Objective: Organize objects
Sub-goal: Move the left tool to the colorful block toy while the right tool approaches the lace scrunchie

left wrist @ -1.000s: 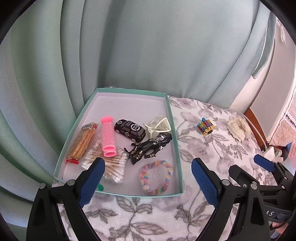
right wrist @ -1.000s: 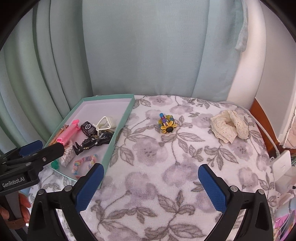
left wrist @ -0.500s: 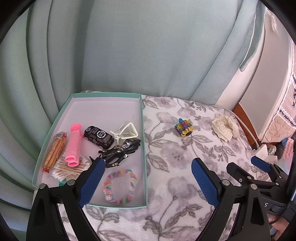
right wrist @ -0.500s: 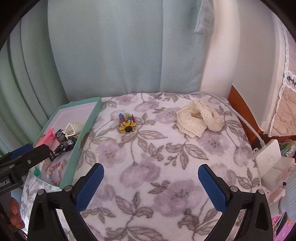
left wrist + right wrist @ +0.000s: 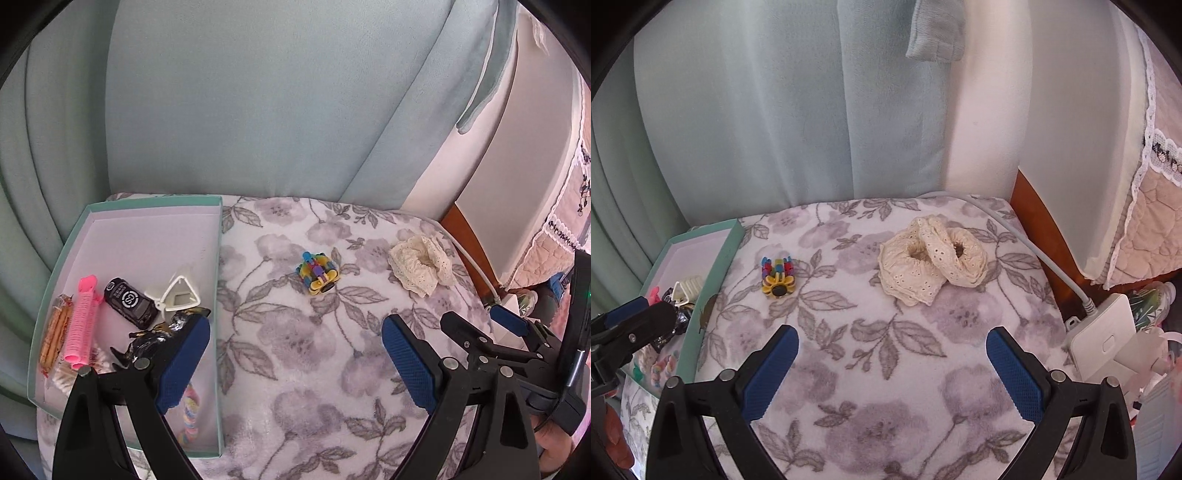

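Both tongs, left gripper (image 5: 295,354) and right gripper (image 5: 892,365), gape empty; the tray (image 5: 147,206) holds most items, seemingly leaving the colourful toy (image 5: 776,276) and lace scrunchie (image 5: 931,258) outside.

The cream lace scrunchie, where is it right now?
The cream lace scrunchie lies loose on the floral blanket, right of the colourful flower clip and near the white cable, outside the teal tray.

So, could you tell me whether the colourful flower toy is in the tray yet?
Not yet. The flower toy lies on the floral blanket, outside the tray.
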Available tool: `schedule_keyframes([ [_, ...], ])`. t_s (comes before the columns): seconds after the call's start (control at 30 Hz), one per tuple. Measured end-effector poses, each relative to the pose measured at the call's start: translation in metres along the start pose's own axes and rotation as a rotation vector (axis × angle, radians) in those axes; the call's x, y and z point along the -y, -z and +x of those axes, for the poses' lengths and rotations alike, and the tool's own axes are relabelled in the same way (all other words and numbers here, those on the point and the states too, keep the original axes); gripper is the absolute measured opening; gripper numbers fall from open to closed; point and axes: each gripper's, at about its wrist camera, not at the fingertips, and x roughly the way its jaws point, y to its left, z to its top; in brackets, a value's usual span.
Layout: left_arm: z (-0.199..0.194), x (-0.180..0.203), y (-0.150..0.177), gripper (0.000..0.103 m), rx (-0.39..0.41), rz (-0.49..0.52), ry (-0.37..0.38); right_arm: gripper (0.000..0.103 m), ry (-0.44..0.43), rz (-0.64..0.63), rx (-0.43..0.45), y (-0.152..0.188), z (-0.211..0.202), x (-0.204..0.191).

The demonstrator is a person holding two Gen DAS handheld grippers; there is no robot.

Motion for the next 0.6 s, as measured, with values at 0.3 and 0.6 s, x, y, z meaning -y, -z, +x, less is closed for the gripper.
schedule_keyframes([
  [0.3, 0.036, 0.018, -0.013, 0.094, -0.035, 0.029, 0.011, 0.103, 0.019, 0.013, -0.030, -0.009, 0.030, 0.016],
  [0.6, 0.074, 0.023, -0.020, 0.091, -0.081, 0.042, 0.017, 0.103, 0.032, 0.024, -0.058, -0.015, 0.063, 0.024],
])
